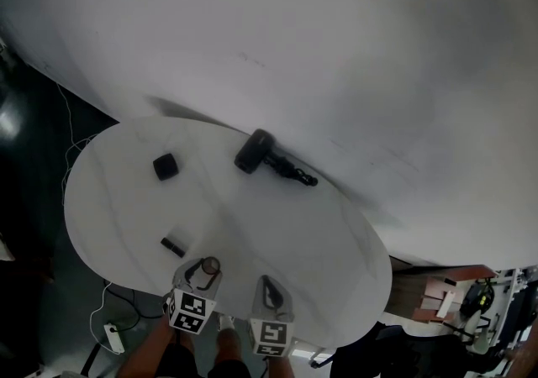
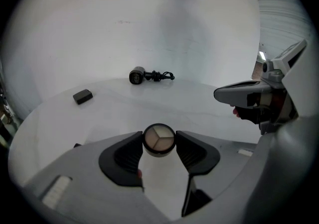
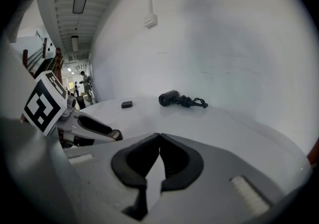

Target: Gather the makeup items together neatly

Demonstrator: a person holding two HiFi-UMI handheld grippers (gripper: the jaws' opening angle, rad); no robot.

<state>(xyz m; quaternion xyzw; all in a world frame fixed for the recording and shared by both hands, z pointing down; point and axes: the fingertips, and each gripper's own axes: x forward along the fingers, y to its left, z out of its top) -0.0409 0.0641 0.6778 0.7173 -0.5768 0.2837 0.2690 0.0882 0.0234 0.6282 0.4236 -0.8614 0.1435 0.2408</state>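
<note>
Left gripper view: a round eyeshadow compact (image 2: 159, 140) sits clamped between the jaws of the left gripper (image 2: 159, 144), over the table's (image 1: 286, 233) six-o'clock edge. At its three o'clock, the right gripper (image 3: 159, 136) has its jaws pressed together, empty. A hair dryer (image 1: 255, 152) lies toward twelve.

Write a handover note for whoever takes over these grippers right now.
Left gripper shut on the round eyeshadow compact, over the near edge of the table. Right gripper shut, empty.
Black square case lies far left; small black stick near left; hair dryer at the far side, all apart.
Done: compact gripped. Left: bring the items together in one neat group.
</note>
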